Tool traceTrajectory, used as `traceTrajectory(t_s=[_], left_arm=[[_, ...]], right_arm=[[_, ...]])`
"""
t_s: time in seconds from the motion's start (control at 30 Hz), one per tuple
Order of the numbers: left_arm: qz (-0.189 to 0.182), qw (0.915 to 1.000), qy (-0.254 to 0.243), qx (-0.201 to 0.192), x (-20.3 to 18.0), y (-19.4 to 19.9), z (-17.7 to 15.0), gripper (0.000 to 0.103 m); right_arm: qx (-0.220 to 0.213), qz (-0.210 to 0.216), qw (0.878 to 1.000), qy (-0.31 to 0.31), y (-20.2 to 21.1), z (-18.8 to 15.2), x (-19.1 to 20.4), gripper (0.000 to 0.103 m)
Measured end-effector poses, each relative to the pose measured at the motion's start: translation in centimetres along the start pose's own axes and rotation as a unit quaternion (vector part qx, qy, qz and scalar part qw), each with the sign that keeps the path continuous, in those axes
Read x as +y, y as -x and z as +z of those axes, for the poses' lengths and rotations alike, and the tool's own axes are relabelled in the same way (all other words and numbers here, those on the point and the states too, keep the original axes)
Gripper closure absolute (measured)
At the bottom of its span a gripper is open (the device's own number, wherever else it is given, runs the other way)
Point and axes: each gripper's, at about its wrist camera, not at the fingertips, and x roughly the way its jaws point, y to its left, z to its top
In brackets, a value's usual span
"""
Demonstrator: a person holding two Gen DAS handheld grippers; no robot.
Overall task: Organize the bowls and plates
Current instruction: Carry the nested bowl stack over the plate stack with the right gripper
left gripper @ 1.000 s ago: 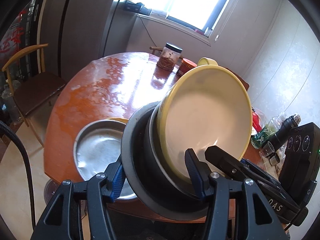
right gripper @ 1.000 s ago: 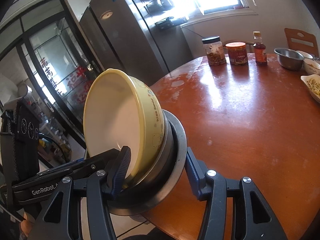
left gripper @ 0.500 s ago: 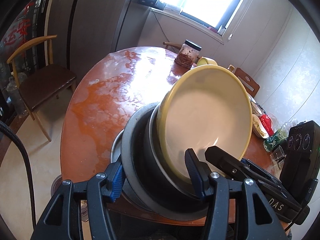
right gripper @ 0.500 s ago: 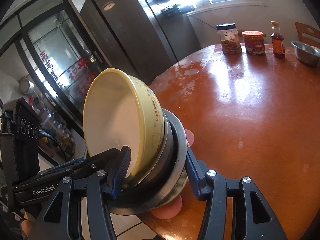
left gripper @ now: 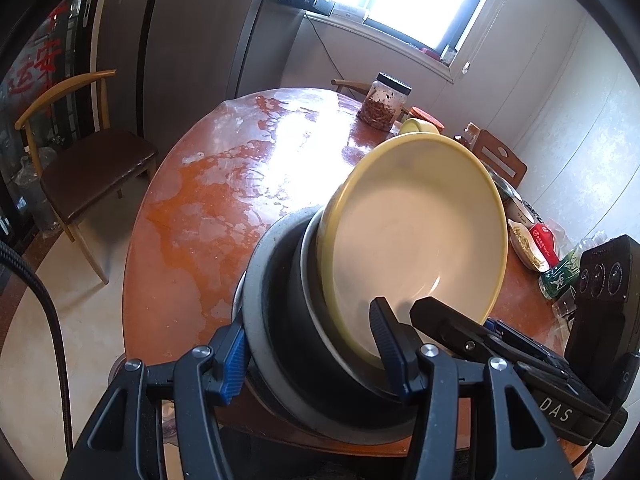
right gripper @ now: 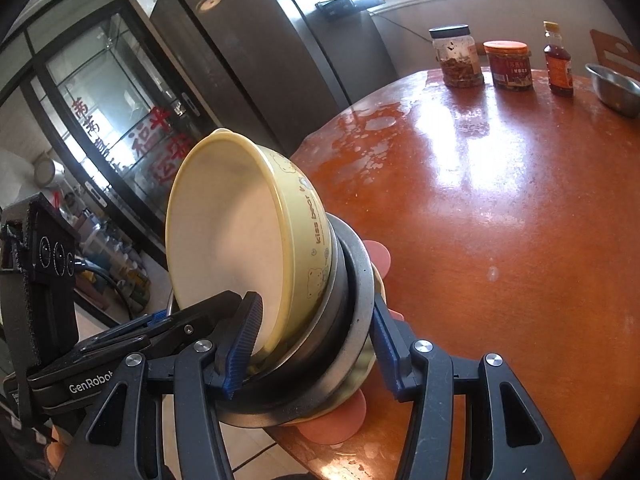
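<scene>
At the near edge of the table point(right gripper: 500, 208) we hold a stack point(left gripper: 320, 320) of nested dishes, tilted almost on its side. A yellow bowl point(left gripper: 420, 240) sits in front and steel plates point(right gripper: 356, 280) are behind it. The left gripper point(left gripper: 316, 344) is clenched across the stack, one finger behind the outer plate and one inside the bowl. The right gripper point(right gripper: 316, 344) clamps the same stack in the same way from the other side.

We judge the stack to be stiff and quite heavy for the two thin rims. The steel looks smooth, so the plates can slide on each other when the stack leans. The bowl looks like light plastic or melamine; it would probably not break easily, but it can slip out because it only rests inside the others. We think the best hold is on the rims at opposite sides, pressing all layers together, and the stack should come level before it goes down on the table.
</scene>
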Motion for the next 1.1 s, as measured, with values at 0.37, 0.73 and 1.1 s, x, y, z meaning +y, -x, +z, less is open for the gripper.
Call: traceTrajectory(t_s=[0.37, 0.73, 1.1], left_arm=[[0.006, 0.9999, -0.008, 0.001, 0.17, -0.24, -0.08, 0.047], [0.011, 0.9998, -0.013, 0.003, 0.10, -0.31, 0.04, 0.047], [0.009, 0.9998, -0.014, 0.006, 0.08, -0.22, -0.02, 0.047]], right_arm=[[0.008, 0.003, 1.000, -0.003, -0.25, -0.30, -0.22, 0.047], [0.011, 0.007, 1.000, -0.004, -0.51, -0.47, -0.42, 0.047], [0.010, 0.010, 1.000, -0.007, -0.52, -0.63, -0.72, 0.046]])
